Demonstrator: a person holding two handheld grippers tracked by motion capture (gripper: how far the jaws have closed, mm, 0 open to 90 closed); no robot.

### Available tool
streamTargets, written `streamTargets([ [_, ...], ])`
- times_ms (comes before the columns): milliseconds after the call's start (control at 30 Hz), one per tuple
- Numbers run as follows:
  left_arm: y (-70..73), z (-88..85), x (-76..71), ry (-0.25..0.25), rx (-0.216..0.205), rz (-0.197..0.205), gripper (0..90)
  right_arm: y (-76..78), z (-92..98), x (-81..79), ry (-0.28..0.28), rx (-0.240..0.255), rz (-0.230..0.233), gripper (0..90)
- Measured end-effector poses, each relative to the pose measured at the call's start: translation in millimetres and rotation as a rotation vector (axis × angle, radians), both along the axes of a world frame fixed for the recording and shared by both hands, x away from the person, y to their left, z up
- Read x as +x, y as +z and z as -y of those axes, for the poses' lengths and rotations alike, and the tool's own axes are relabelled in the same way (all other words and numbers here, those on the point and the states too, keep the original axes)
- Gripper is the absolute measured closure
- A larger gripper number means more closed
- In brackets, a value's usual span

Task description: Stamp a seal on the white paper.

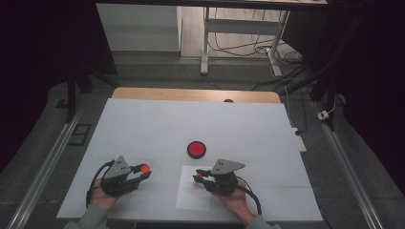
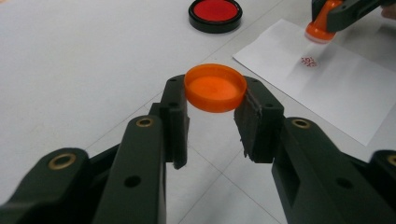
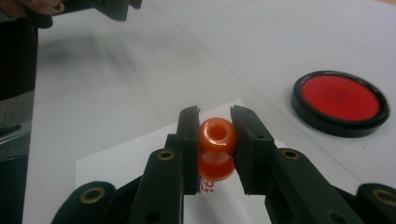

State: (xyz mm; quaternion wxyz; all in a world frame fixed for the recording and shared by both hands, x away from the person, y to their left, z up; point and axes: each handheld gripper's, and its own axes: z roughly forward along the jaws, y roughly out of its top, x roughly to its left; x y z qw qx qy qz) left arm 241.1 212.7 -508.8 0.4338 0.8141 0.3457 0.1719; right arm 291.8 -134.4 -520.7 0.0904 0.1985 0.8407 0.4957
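- Cap [image 2: 215, 87] in left gripper [image 2: 212, 123]: bright orange, paler inside.
- Stamp [image 3: 216, 148] in right gripper [image 3: 215, 149]: glossy orange.
- Both grippers: black jaws, brass-coloured rivets.
- Ink pad [image 1: 196, 149], at 12 o'clock from the stamp: red centre, black rim.
- Paper [image 2: 336, 88]: white w/ small red imprint [image 2: 308, 61].
- Table [image 1: 157, 124]: white top, faint grid lines, wood-tone far edge.

left hand-held gripper [image 1: 143, 172]: orange cap [image 1: 143, 168] | right hand-held gripper [image 1: 199, 177]: stamp [image 1: 197, 178] over paper [image 1: 193, 199]
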Motion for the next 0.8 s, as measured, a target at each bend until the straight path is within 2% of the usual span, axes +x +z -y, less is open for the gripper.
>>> streamTargets([
  [367, -0.3, 1.3, -0.1, -0.006, 0.007, 0.001, 65.0, 10.0, 8.2, 0.8, -0.008, 0.027, -0.007, 72.2],
  [633, -0.7, 2.5, -0.6, -0.007, 0.01, -0.001, 65.0, 22.9, 21.6, 2.9, -0.031, 0.094, -0.014, 72.1],
  [800, -0.9, 2.8, -0.6, -0.01, 0.009, -0.003, 65.0, 34.8, 33.2, 5.6, -0.054, 0.136, 0.002, 72.1],
])
